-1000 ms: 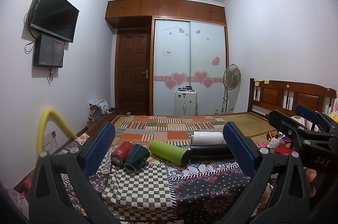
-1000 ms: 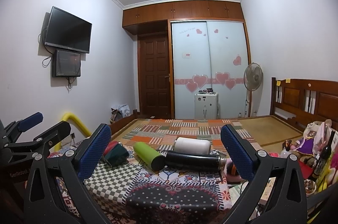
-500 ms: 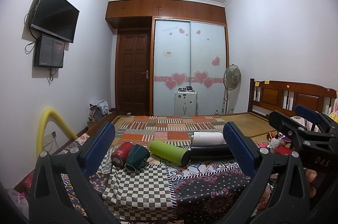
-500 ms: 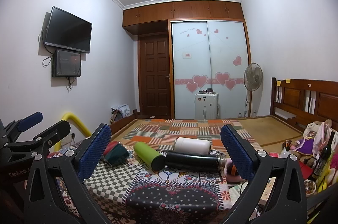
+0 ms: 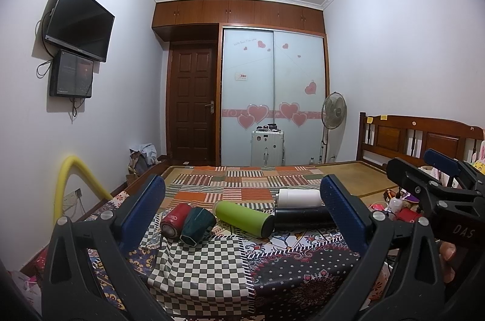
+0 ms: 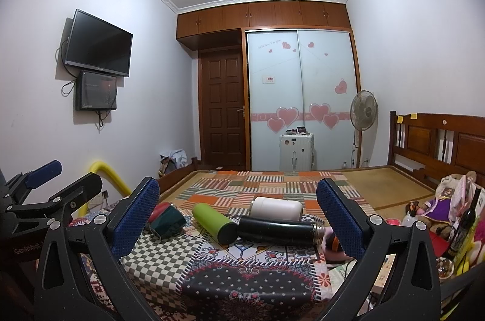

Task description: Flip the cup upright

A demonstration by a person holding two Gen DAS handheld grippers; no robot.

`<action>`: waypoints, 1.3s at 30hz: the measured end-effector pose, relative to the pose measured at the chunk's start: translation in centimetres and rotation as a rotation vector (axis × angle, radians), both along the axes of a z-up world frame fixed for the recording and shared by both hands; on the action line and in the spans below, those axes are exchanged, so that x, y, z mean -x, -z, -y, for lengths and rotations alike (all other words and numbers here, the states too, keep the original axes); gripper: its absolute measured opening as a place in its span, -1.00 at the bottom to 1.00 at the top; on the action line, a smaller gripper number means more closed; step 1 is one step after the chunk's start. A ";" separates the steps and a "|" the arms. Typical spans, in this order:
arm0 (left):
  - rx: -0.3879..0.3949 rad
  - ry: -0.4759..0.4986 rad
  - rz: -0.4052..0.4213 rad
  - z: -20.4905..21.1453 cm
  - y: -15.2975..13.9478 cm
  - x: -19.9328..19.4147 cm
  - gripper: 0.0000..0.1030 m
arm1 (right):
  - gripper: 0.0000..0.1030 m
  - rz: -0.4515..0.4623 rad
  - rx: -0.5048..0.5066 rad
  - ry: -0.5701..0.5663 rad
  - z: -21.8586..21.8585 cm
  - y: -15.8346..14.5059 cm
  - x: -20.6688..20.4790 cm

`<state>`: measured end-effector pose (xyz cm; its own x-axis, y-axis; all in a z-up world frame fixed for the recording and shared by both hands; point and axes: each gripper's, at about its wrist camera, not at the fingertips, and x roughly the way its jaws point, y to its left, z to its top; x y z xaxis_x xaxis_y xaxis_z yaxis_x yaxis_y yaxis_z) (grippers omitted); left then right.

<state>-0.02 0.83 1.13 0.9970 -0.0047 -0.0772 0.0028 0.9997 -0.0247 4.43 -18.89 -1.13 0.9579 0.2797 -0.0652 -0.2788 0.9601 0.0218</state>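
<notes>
Five cups are seen lying on their sides on the patterned cloth: red cylindrical cup, dark green faceted cup touching it, lime green tumbler, black metal flask, white cylindrical cup behind it. Left gripper is held wide apart, nothing gripped. Right gripper is likewise spread, nothing held.

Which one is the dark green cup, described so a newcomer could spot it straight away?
Start at the patchwork-covered bed and find the row of five containers lying on their sides across it. Go to the left end: the dark green cup lies second from the left, touching the red cup, with the lime green bottle on its other side. It is short, faceted and tapered, its mouth facing the camera.
</notes>
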 end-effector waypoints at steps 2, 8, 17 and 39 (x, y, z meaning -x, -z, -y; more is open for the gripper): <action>0.000 0.000 0.001 0.0 0.0 0.0 1.00 | 1.00 0.000 0.000 0.000 0.0 0.0 0.0; -0.001 -0.004 0.000 -0.1 0.2 0.1 1.00 | 1.00 0.000 0.000 0.000 0.0 0.0 -0.1; 0.001 0.001 -0.017 -0.5 0.7 -0.5 1.00 | 1.00 -0.005 0.000 -0.003 -0.2 0.3 -0.2; -0.023 -0.023 -0.553 -9.4 10.9 -21.0 0.72 | 1.00 -0.228 0.084 0.012 -1.4 6.3 -10.7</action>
<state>21.03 10.21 -9.76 0.8076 0.0241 -0.5892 -0.0260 0.9996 0.0053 15.12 -17.45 -7.47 0.9189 0.2526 -0.3029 -0.2642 0.9645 0.0027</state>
